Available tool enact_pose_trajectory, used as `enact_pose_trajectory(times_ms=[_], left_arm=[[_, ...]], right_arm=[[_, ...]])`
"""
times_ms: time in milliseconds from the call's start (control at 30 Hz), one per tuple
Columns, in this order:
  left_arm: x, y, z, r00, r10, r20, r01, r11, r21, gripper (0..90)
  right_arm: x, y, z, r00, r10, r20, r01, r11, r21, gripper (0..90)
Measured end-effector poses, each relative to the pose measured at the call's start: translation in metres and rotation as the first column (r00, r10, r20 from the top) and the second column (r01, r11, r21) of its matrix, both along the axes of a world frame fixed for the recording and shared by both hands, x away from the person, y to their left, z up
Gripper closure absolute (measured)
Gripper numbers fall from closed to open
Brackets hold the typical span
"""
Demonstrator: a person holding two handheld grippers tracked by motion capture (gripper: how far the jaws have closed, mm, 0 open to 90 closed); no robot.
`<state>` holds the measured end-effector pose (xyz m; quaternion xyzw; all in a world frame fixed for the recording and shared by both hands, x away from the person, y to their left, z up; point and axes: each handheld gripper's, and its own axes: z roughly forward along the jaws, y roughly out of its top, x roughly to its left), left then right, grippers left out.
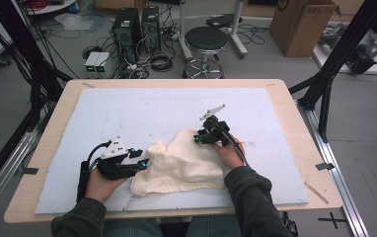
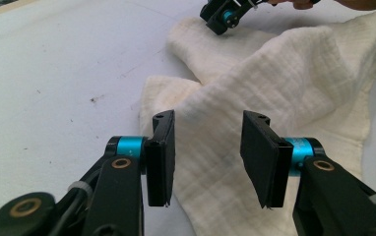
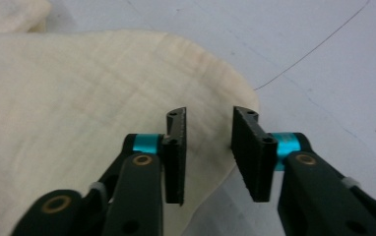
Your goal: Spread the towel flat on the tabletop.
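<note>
A crumpled cream towel (image 1: 179, 163) lies at lower centre of the counter (image 1: 285, 123), flanked by the left tool (image 2: 206, 155) and right tool (image 3: 206, 147), both parted and empty, poised over opposite edges to grasp and spread it.

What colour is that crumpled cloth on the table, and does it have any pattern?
The cloth is cream-white with a fine woven grid texture, clearest in the left gripper view.

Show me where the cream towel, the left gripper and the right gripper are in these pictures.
cream towel (image 1: 184, 165), high view, middle of the cloth.
left gripper (image 2: 206, 157), left gripper view, gap midway between its open jaws.
right gripper (image 3: 208, 150), right gripper view, gap midway between its jaws over the towel's edge.
</note>
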<state>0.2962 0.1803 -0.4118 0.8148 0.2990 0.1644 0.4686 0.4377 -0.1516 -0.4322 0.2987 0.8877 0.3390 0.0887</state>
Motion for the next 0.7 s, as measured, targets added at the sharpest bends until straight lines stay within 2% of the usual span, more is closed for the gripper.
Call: enact_pose_trajectory(times_ms=[67, 133, 267, 367, 533, 700], left_arm=[[0.000, 0.000, 0.000, 1.0000, 0.000, 0.000, 0.000, 1.0000, 0.000, 56.8], [0.000, 0.000, 0.000, 1.0000, 0.000, -0.002, 0.000, 1.0000, -0.001, 56.8], [0.000, 0.001, 0.001, 1.0000, 0.003, 0.001, -0.003, 1.0000, -0.003, 56.8], [0.000, 0.002, 0.001, 1.0000, 0.002, -0.003, -0.002, 1.0000, -0.001, 56.7], [0.002, 0.001, 0.003, 0.9999, 0.002, -0.011, -0.002, 0.9999, -0.015, 55.3], [0.005, -0.002, 0.008, 1.0000, 0.001, -0.007, -0.001, 0.9996, -0.028, 54.1]], right_arm=[[0.001, -0.001, 0.000, 0.9999, -0.006, 0.009, 0.006, 1.000, -0.006, 78.0], [0.001, -0.002, 0.000, 0.9999, -0.011, -0.005, 0.011, 1.000, -0.003, 88.3], [0.000, -0.005, 0.003, 0.9997, -0.007, -0.024, 0.007, 1.000, -0.004, 89.1], [-0.002, -0.010, 0.010, 0.9999, -0.005, -0.009, 0.005, 1.000, 0.006, 89.2], [-0.011, -0.028, 0.028, 0.9994, -0.020, 0.027, 0.019, 0.999, 0.038, 89.2], [-0.020, -0.047, 0.039, 0.9986, -0.047, 0.025, 0.045, 0.998, 0.047, 89.1]])
